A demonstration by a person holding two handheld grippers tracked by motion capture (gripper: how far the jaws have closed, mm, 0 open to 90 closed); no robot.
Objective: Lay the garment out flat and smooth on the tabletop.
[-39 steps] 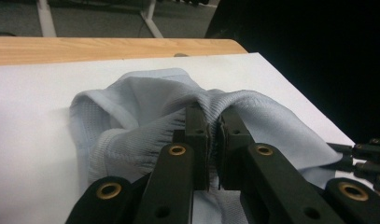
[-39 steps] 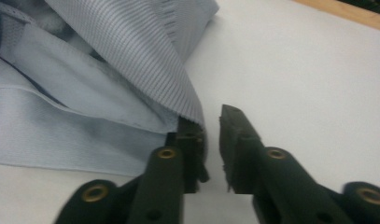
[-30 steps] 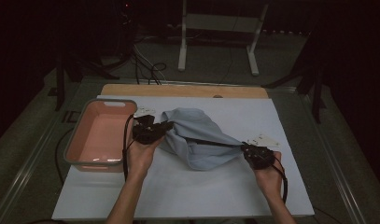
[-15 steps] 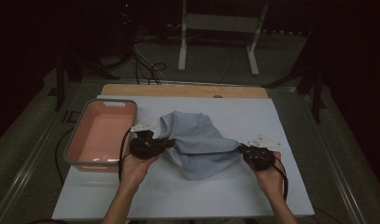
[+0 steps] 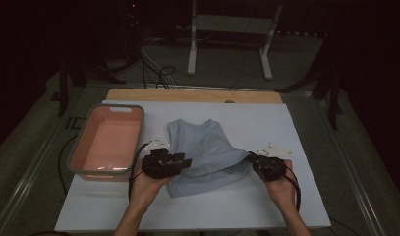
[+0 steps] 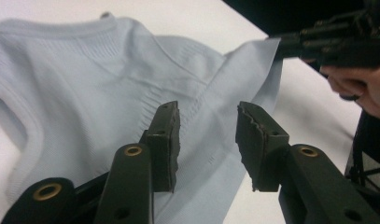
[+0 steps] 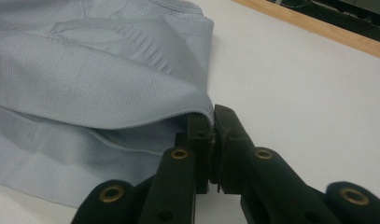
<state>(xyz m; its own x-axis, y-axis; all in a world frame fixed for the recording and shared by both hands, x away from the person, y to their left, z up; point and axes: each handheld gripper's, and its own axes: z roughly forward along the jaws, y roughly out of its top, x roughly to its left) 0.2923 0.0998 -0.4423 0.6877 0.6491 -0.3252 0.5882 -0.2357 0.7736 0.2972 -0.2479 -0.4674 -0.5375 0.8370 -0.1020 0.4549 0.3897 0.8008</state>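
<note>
Folding the pale blue top: right gripper clamped on a hem corner, left gripper jaws apart, empty above cloth; best re-grip before pulling flat.

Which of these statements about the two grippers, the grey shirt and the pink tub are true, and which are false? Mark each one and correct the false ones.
1. The right gripper is shut on the shirt. True.
2. The left gripper clamps the shirt. False: its jaws stand open above the cloth.
3. The shirt lies inside the pink tub. False: it lies on the white table, beside the tub.
4. The tub is on the left gripper's side. True.
</note>
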